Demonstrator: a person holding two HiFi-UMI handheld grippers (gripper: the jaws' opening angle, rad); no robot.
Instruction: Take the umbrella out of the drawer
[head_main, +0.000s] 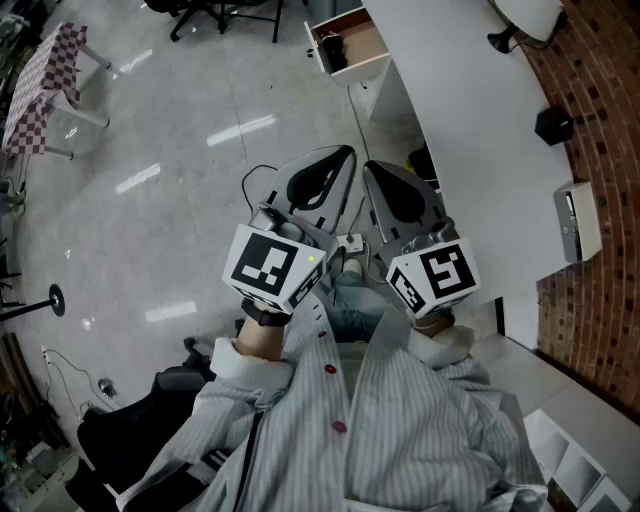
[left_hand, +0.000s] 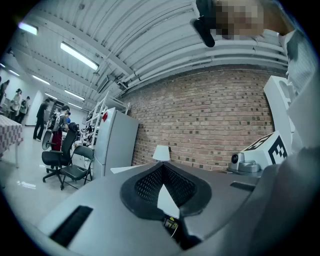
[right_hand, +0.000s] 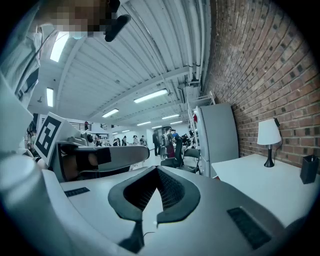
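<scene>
An open white drawer (head_main: 352, 62) juts from the white desk at the top of the head view. Inside it lies a dark object (head_main: 332, 50), too small to identify as the umbrella. Both grippers are held level close to my chest, far from the drawer. The left gripper (head_main: 345, 152) is shut with nothing in it, and its pads (left_hand: 150, 186) meet at the tip in the left gripper view. Beside it, the right gripper (head_main: 371, 168) is also shut and empty, its pads (right_hand: 172, 190) touching in the right gripper view.
The white desk (head_main: 470, 120) runs along a brick wall (head_main: 600, 200) and carries a lamp (head_main: 520, 20), a black box (head_main: 553, 125) and a white device (head_main: 578, 220). A chequered table (head_main: 40, 80) stands far left. A refrigerator (left_hand: 115, 142), chairs and people are farther off.
</scene>
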